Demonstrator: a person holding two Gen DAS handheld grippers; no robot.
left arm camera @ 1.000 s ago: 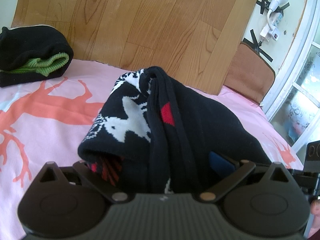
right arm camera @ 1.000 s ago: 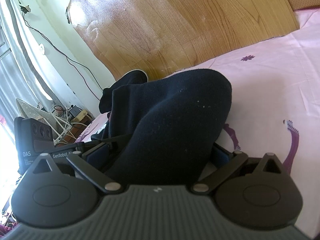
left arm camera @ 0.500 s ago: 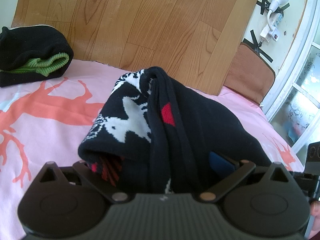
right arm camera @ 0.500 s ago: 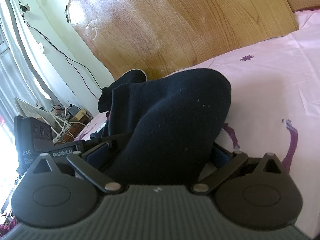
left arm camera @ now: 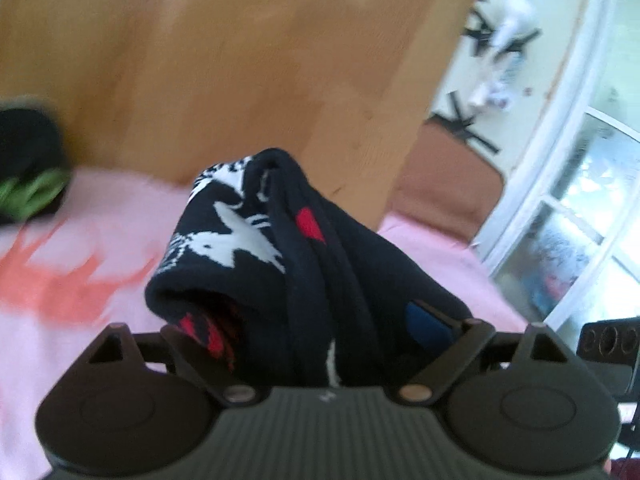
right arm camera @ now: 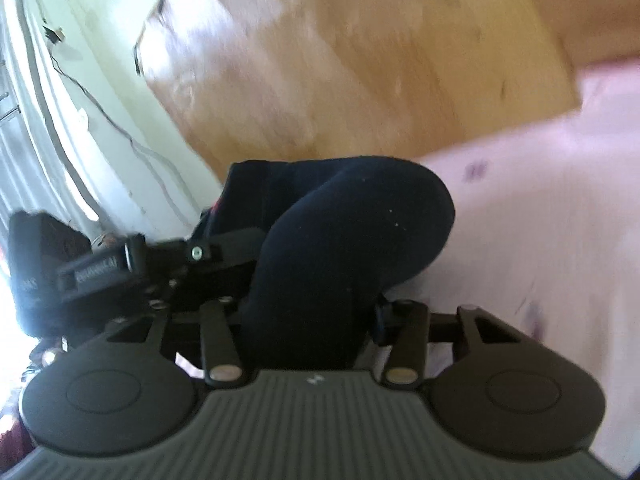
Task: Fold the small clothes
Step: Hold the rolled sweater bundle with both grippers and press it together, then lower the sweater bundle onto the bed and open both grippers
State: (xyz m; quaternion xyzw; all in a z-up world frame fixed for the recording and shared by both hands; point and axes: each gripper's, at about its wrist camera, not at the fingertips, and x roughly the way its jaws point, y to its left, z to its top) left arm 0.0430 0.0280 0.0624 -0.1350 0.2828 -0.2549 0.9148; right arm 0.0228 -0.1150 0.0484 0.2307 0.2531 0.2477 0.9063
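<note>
A dark navy knit garment (left arm camera: 248, 240) with white reindeer and red marks is bunched up over the pink bed sheet (left arm camera: 80, 340). My left gripper (left arm camera: 304, 320) has the bundle between its wide jaws, which are closing; the cloth fills the gap and moves with it. A blue pad (left arm camera: 424, 320) shows at the right jaw. In the right wrist view the plain dark side of the garment (right arm camera: 352, 220) bulges out of my right gripper (right arm camera: 312, 304). Its jaws are closing and pinch the cloth. The fingertips are hidden under fabric in both views.
A folded black and green garment (left arm camera: 28, 172) lies at the far left of the bed. A wooden board (left arm camera: 240, 60) stands behind the bed, with a brown cushion (left arm camera: 448, 184) and a window (left arm camera: 580, 220) to its right. The left gripper's body (right arm camera: 100, 268) is close on the right gripper's left.
Both hands have risen and the background is now blurred. The garment came up with them. The right gripper's jaws have drawn in on the cloth; the left jaws narrowed slightly.
</note>
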